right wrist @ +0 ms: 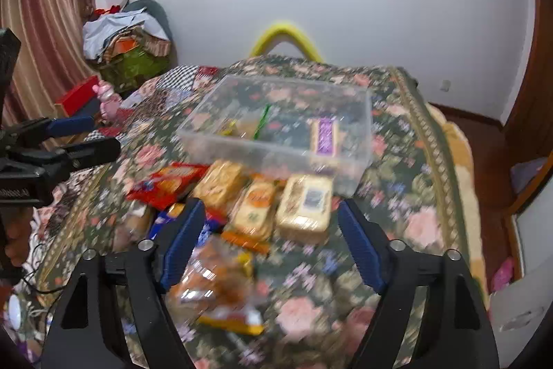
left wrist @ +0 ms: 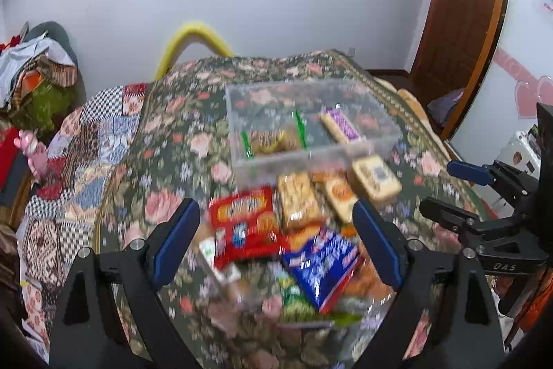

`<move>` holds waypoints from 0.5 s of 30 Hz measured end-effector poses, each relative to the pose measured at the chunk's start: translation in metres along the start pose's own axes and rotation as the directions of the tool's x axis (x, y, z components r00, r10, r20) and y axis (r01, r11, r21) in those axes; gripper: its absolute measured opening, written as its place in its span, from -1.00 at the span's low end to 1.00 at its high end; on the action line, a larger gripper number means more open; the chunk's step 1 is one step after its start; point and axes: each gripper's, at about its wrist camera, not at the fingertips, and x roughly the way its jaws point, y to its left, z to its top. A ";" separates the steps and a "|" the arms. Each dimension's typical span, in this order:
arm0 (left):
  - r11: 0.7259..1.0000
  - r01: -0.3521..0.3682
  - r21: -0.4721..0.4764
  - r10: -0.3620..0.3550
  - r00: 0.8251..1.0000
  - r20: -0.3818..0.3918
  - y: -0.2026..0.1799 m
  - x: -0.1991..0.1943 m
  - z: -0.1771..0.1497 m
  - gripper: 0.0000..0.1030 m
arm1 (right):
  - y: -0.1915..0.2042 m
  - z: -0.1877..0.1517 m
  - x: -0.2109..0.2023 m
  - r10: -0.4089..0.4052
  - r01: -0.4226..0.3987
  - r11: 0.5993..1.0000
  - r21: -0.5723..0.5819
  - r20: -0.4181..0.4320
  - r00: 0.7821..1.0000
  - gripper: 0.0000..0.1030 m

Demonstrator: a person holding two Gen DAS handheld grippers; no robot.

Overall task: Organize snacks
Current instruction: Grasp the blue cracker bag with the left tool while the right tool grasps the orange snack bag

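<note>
Clear plastic bin (left wrist: 311,158) beyond snack packets (left wrist: 276,223), both grippers empty.

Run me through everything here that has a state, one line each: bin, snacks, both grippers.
Clear plastic bin: lidless, two packets inside.
Purple-labelled packet: lying in the bin.
Green-edged packet: lying in the bin.
Red snack bag: on the floral cloth, outside the bin.
Left gripper: open, fingers empty.
Right gripper: open, fingers empty.
</note>
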 end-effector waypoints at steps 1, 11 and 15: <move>1.000 0.002 -0.001 -0.002 1.000 -0.007 0.000 -0.001 -0.006 0.76 | 0.002 -0.003 0.000 -0.001 0.001 1.000 -0.004 -0.006 1.000 0.51; 0.999 -0.018 -0.042 0.014 0.995 -0.102 0.015 0.008 -0.062 0.76 | 0.027 -0.038 0.029 0.038 -0.041 0.999 -0.024 -0.120 0.992 0.58; 0.999 -0.019 -0.047 0.013 0.991 -0.135 0.017 0.014 -0.080 0.76 | 0.030 -0.042 0.038 0.061 -0.063 0.998 -0.011 -0.138 0.988 0.63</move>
